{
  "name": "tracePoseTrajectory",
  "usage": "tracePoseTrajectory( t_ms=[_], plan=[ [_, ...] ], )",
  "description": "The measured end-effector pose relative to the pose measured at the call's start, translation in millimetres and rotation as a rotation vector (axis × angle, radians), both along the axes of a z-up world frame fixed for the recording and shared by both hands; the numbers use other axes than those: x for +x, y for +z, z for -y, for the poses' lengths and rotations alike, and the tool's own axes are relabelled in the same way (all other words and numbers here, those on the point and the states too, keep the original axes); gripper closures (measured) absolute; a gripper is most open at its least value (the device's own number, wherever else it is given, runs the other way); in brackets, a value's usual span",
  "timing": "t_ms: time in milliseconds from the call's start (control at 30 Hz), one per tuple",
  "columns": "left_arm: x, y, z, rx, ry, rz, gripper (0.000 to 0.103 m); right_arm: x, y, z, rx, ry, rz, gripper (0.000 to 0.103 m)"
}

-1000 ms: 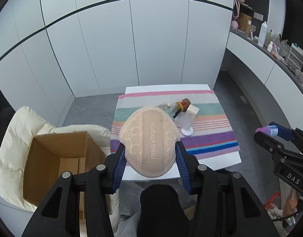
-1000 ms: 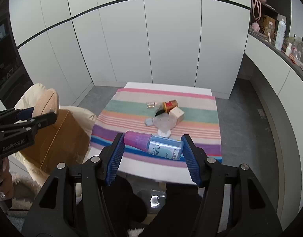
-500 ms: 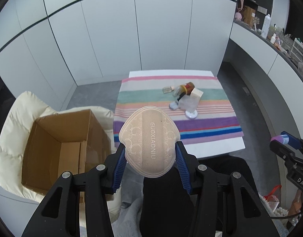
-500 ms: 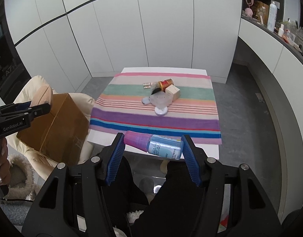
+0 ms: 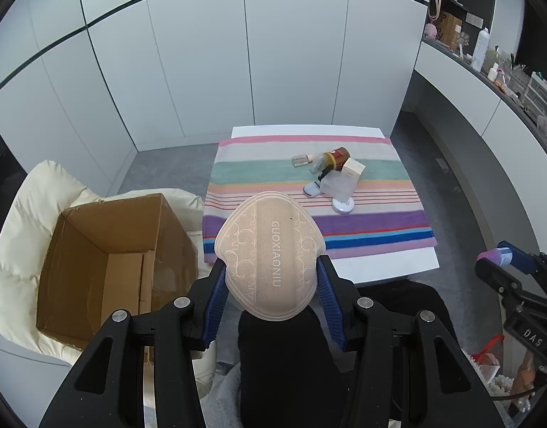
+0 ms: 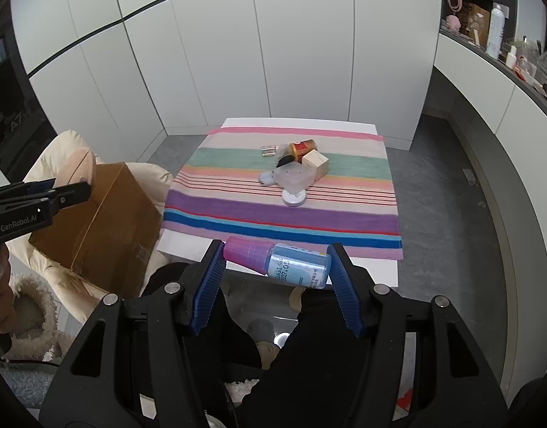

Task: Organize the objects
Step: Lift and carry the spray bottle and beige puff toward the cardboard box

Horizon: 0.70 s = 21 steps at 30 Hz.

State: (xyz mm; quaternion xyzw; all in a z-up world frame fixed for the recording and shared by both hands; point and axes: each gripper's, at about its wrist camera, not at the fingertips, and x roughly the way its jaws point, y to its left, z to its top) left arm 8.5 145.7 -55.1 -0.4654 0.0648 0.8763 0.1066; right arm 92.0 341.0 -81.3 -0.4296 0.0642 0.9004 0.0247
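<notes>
In the left wrist view, the left gripper (image 5: 271,278) is closed partway on a beige heart-shaped faux-leather pouch (image 5: 269,255) with stamped lettering; both blue ribbed pads press its lower flanks, so it is held in the air ahead of the white table's (image 5: 387,267) near edge. It looks light and somewhat soft, with a grained skin that should not slip much; the flanks where it is widest are the sensible place to pinch, though hard squeezing would probably buckle it. An open brown cardboard box (image 5: 106,256) sits lower left on a cream padded chair (image 5: 20,221), and is likely the place to drop it. On the striped cloth (image 5: 380,221) lies a small cluster of bottles and boxes (image 5: 332,174), well apart from both grippers. In the right wrist view, the right gripper (image 6: 275,267) grips endwise a small cylindrical bottle with a pink cap and pale blue label (image 6: 278,260), lying crosswise between the pads, cap at the left pad and base at the right. It appears rigid, light and smooth, so it could pivot or slide out; whether it is plastic or glass is hard to tell here. The bottle hangs over the table's near edge, above the person's dark-clothed lap (image 6: 309,356).
</notes>
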Motion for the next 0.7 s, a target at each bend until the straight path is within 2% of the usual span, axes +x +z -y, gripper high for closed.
tracePoseTrajectory(
  t_ms=[367,700],
  plan=[
    [3,3,25,0.006,0.059,-0.006,0.054,-12,1,33,0.008,0.076,-0.01,0.042],
    [11,-11,91,-0.001,0.206,0.025,0.054,-42,-10,99,-0.008,0.241,0.009,0.042]
  ],
)
